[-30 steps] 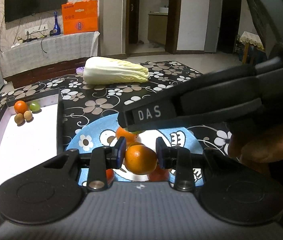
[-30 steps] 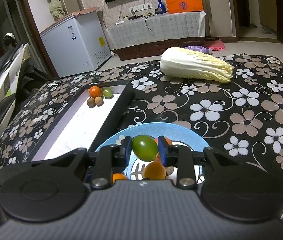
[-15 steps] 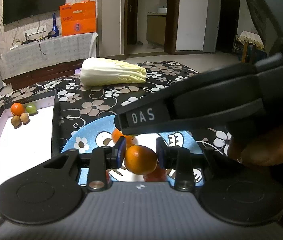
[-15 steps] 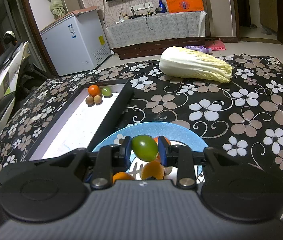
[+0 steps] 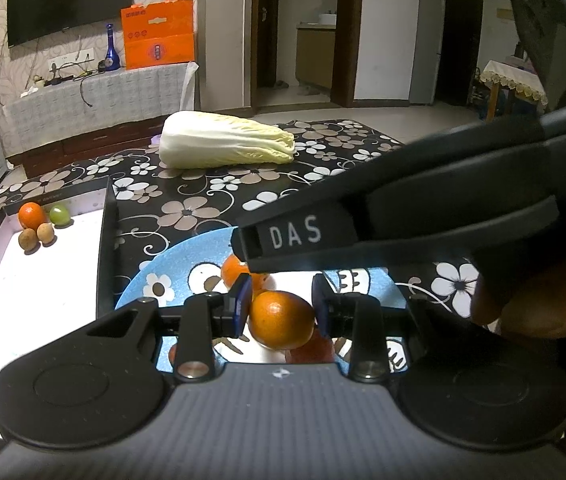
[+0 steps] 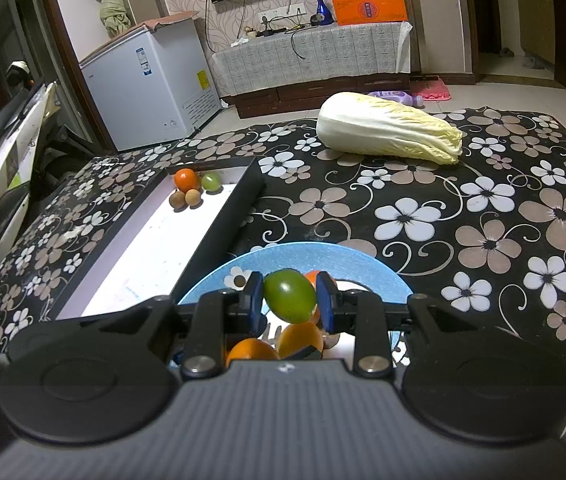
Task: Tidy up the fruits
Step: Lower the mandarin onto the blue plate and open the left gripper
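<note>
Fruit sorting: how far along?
Done: four small fruits sit in the tray's far corner. In hand: left gripper grips an orange fruit, right gripper a green fruit. Left: several orange fruits on the blue plate.

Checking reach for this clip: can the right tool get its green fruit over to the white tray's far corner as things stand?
Probably yes. The right tool is shut on the green fruit above the blue plate, and the white tray lies open just left of it. Only the tray's low black wall stands between, and nothing covers the fruits in the far corner.
</note>
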`<act>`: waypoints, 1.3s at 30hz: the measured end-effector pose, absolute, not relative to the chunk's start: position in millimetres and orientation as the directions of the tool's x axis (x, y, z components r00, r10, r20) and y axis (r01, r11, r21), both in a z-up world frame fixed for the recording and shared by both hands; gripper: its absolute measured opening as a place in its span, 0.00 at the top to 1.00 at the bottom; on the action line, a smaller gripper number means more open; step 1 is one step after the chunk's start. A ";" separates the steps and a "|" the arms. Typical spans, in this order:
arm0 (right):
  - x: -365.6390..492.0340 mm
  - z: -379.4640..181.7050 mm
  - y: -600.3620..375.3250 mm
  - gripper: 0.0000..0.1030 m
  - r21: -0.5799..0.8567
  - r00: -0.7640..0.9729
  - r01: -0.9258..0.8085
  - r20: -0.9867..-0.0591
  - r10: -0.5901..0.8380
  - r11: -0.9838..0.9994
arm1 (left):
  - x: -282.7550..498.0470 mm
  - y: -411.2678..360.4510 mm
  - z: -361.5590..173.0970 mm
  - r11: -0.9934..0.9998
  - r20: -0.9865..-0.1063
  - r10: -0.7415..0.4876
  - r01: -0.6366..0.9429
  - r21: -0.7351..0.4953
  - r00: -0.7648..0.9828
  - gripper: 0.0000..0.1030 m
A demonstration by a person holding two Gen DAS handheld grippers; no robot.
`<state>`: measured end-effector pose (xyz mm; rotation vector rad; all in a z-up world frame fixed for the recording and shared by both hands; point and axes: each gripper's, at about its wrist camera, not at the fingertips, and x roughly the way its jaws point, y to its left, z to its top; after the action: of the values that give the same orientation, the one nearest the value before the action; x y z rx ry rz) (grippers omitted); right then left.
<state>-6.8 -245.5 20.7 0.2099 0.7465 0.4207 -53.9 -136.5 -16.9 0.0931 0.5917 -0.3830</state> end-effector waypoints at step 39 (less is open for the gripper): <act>-5.3 16.1 -250.9 0.69 0.332 0.653 -0.284 -0.620 0.435 0.899 | -62.8 -133.7 -14.6 0.900 -0.535 -0.358 0.435 0.021 0.766 0.62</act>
<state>-5.3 -250.9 16.1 0.2134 0.7559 0.4113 -62.8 -133.6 -14.6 0.1473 0.5499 -0.4326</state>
